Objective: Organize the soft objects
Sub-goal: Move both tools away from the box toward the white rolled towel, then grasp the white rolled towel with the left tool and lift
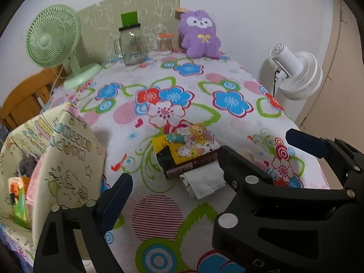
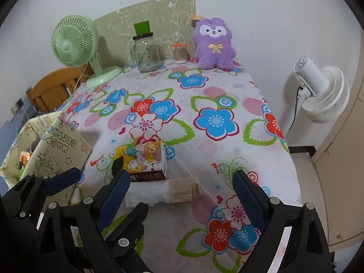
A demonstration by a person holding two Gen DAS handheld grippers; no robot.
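I have both grippers hanging low over the near edge of the flowered tablecloth (image 2: 227,86), and both stand wide apart with nothing between the fingers. The left gripper (image 1: 209,163) points toward the tissue pack (image 1: 188,145), a soft packet with cartoon animals printed on it, lying near the middle of the near half of the table. The right gripper (image 2: 180,183) frames the same pack from the right.

A white sheet of tissue (image 2: 147,193) trails out of the pack's near end, and just right of it lies a folded beige wad (image 2: 182,190), touching the sheet. At the near left stands the printed storage bag (image 1: 68,159), open at the top, with a few things already inside. At the far end sits the purple plush (image 2: 213,43), leaning by the wall, well apart from everything I can reach now.

I judge the step in hand to be picking up the tissue pack for the bag. To do it well I would bring one gripper across the pack's short width, not the loose sheet, and close gently so the packet doesn't buckle. The trailing tissue may drag or tear, so I would lift straight up before swinging left.
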